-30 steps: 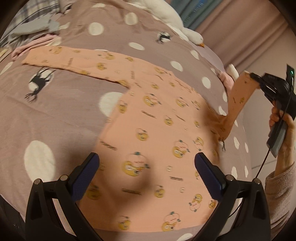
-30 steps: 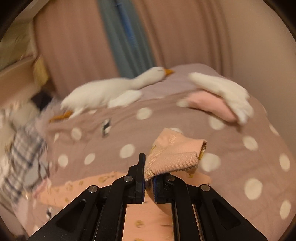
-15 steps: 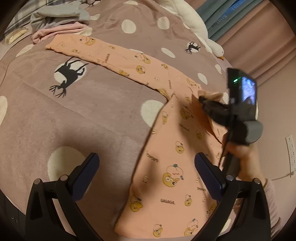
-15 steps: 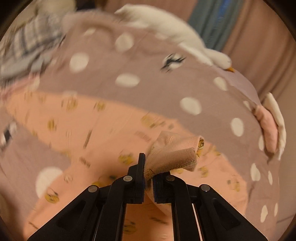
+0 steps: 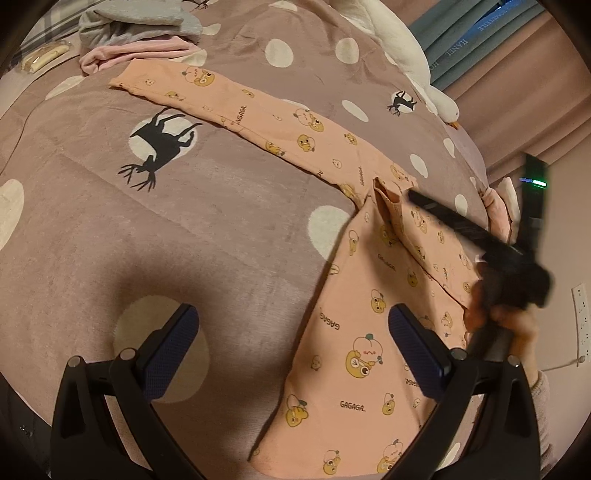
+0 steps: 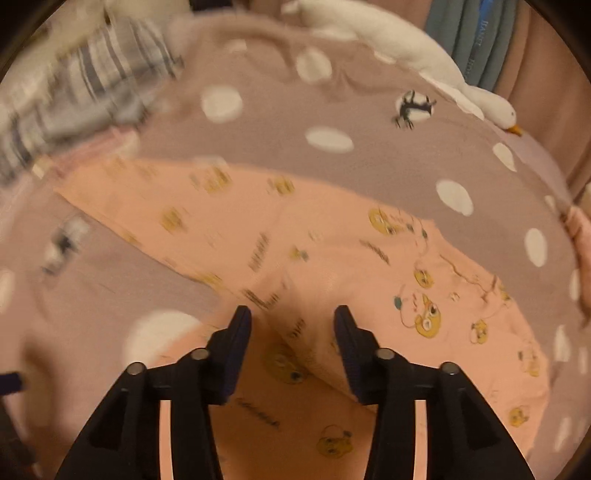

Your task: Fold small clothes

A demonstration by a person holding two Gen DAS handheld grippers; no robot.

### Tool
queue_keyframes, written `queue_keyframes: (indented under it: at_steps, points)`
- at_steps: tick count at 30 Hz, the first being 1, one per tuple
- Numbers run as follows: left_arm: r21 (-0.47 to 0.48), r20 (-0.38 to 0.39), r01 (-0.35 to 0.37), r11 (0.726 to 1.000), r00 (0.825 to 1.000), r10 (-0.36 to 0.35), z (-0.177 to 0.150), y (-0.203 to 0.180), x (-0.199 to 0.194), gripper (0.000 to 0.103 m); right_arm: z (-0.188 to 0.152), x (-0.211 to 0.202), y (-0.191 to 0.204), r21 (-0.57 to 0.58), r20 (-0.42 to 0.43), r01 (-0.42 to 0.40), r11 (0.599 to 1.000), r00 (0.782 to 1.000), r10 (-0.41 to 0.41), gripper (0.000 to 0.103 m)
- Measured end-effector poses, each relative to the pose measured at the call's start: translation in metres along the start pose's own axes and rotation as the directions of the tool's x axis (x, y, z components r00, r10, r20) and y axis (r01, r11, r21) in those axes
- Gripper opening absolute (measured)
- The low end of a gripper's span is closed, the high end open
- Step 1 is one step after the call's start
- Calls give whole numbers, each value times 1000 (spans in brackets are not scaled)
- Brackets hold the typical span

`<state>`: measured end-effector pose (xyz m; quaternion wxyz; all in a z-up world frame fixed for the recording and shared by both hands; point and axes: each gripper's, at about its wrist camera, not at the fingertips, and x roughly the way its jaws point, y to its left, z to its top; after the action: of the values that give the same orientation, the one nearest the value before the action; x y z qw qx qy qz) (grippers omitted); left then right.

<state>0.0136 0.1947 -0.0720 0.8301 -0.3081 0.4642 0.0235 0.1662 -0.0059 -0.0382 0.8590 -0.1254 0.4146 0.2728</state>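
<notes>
A peach long-sleeved shirt (image 5: 351, 314) with yellow cartoon prints lies flat on the mauve dotted bedspread (image 5: 184, 221). Its left sleeve (image 5: 258, 110) stretches out toward the far left. The other sleeve (image 5: 424, 236) is folded across the chest, cuff (image 5: 386, 195) near the collar. My right gripper (image 5: 415, 195), held by a hand (image 5: 517, 325), hovers just over that cuff. In the right wrist view its jaws (image 6: 292, 321) are opening, and the folded sleeve (image 6: 314, 332) lies loose between them, not pinched. My left gripper (image 5: 293, 332) stands open and holds nothing, above the shirt's left edge.
A white plush goose (image 5: 399, 48) lies along the far edge of the bed. A heap of grey and pink clothes (image 5: 140, 33) sits at the far left, beyond the outstretched sleeve. A pink item (image 5: 496, 210) lies at the right edge. Curtains (image 5: 480, 33) hang behind.
The right gripper carried the sleeve's cuff across the shirt, lowered it onto the chest and let go, its jaws parting. The left gripper's view shifted left over the bedspread.
</notes>
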Motion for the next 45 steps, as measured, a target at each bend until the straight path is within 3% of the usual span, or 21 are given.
queue_keyframes:
  at_steps: [2,4,8,11,14,19,24,26,34,39,45]
  points:
    - [-8,2,3,1000,1000,-3,0,4,-1,103,1,-15,-15,91,60,-81,993,995,75,58]
    - [-17,0,5,1000,1000,-5,1,8,0,103,2,-22,-36,207,112,-145,968,986,123,58]
    - [-28,-1,8,1000,1000,-8,0,16,-1,103,-1,-4,-57,340,76,-94,936,994,73,56]
    - [-36,5,-2,999,1000,2,0,24,-4,103,-4,20,-44,321,20,-85,943,996,83,36]
    - [-49,4,-4,999,1000,5,1,32,-4,103,0,41,-25,276,-10,-76,958,997,82,22]
    - [-64,15,-4,998,1000,5,0,39,-9,103,1,73,14,196,-61,-58,979,996,71,21]
    - [-68,28,-10,998,1000,11,-3,43,-16,103,2,87,43,69,-87,49,996,995,-43,21]
    - [-73,29,-5,997,1000,7,-3,44,-17,103,5,88,45,58,-99,59,997,994,-53,21]
    - [-77,20,12,997,1000,-10,-10,44,-19,103,2,61,42,151,-54,-48,987,997,56,21]
    - [-60,14,21,998,1000,-20,-14,36,-19,103,-33,37,32,205,-40,-93,974,994,103,21]
    - [-33,3,25,999,1000,-25,-13,22,-16,103,-84,1,4,241,-53,-56,969,996,71,21]
